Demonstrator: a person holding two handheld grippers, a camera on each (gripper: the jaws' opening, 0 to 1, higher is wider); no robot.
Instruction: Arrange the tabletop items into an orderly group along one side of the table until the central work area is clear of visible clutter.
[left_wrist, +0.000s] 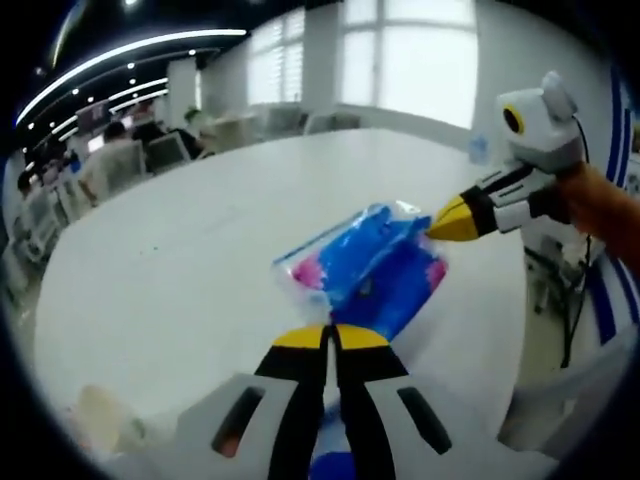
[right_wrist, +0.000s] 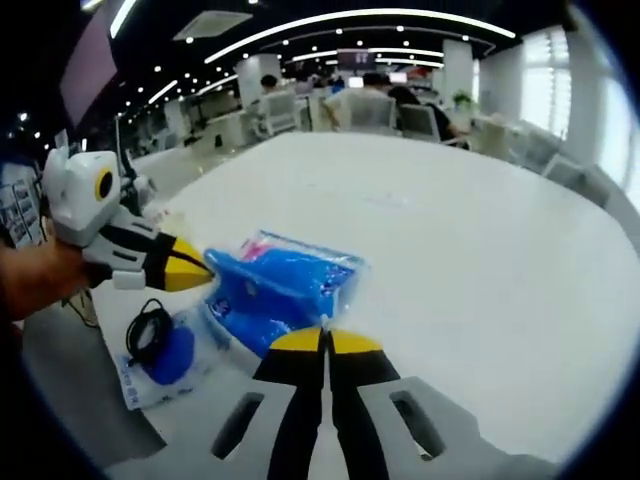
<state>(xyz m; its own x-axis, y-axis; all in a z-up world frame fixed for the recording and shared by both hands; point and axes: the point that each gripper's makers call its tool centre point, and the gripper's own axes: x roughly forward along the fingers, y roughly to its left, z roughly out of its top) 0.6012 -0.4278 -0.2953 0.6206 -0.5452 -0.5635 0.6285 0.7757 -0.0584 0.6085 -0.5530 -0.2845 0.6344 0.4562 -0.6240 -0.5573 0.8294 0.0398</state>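
Observation:
A clear plastic bag of blue and pink items (left_wrist: 372, 262) sits between both grippers over the white table (left_wrist: 180, 270). My left gripper (left_wrist: 331, 336) is shut, its yellow tips pinching the bag's near edge. The right gripper (left_wrist: 440, 224) comes in from the right, shut on the bag's far corner. In the right gripper view the same bag (right_wrist: 285, 283) lies just past my right gripper (right_wrist: 325, 341), whose jaws are pressed together at its edge. The left gripper (right_wrist: 203, 266) enters from the left, its tips at the bag's opposite end.
A second clear packet (right_wrist: 158, 352), holding a round blue item and a coiled black cable, lies near the table's edge (right_wrist: 90, 400) below the left gripper. Chairs (right_wrist: 360, 108) and seated people stand beyond the far side of the table. A hand (right_wrist: 40, 280) holds the left gripper.

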